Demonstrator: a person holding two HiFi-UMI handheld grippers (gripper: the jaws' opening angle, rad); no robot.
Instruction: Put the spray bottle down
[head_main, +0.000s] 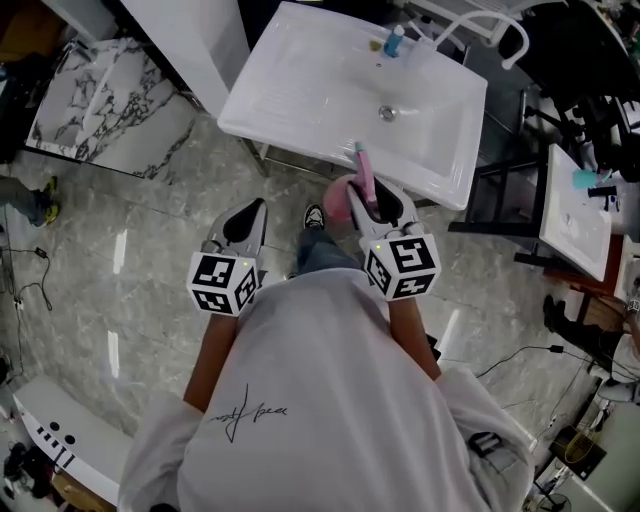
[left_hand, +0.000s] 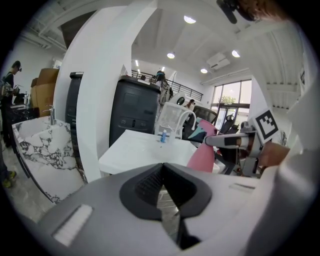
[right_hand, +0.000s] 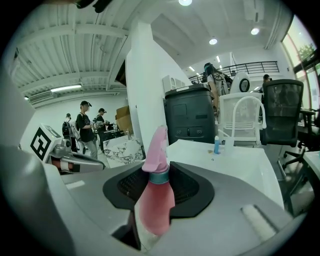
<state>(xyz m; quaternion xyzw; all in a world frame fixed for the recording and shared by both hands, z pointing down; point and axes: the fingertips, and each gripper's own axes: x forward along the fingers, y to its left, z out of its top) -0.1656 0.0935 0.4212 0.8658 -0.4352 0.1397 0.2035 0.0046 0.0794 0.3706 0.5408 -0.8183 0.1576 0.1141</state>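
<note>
At frame centre, the right gripper (head_main: 385, 205) is clamped on a pink plastic spray bottle (head_main: 347, 198) at the white ceramic washbasin's (head_main: 290, 90) lower edge. To its left, the left gripper (head_main: 243, 222) has its jaws together and empty.

Spray bottle (right_hand: 155, 200) matt pink plastic; sink (head_main: 300, 90) glossy; floor (head_main: 150, 220) polished stone.

No words or numbers can be read. A cursive scrawl (head_main: 247, 412) on the shirt (head_main: 330, 380), lower middle of the head view, is illegible.
</note>
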